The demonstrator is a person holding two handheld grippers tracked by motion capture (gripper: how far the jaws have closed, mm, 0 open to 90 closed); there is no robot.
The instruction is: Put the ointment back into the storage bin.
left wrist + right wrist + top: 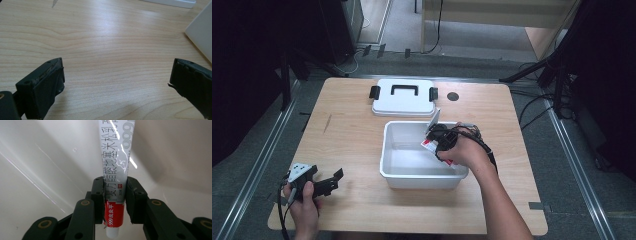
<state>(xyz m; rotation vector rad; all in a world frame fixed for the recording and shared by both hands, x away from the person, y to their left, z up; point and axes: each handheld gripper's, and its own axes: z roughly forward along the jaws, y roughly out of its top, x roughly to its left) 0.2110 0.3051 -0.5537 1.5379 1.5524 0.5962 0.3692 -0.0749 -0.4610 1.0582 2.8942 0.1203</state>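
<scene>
A white and red ointment tube (115,170) with printed characters is pinched between the jaws of my right gripper (115,192), which is shut on it. In the high view that right gripper (439,137) reaches into the white plastic bin (387,165) at the table's middle, the tube (432,125) sticking up toward the bin's far rim. My left gripper (329,182) rests low over the table's near left corner, jaws wide open. Between the left gripper's (116,82) jaws lies bare wood.
The bin's white lid (403,96) with black handle and latches lies flat behind the bin. A dark round hole (453,96) sits to the lid's right. In the left gripper view, the bin's corner (200,35) shows at the right edge.
</scene>
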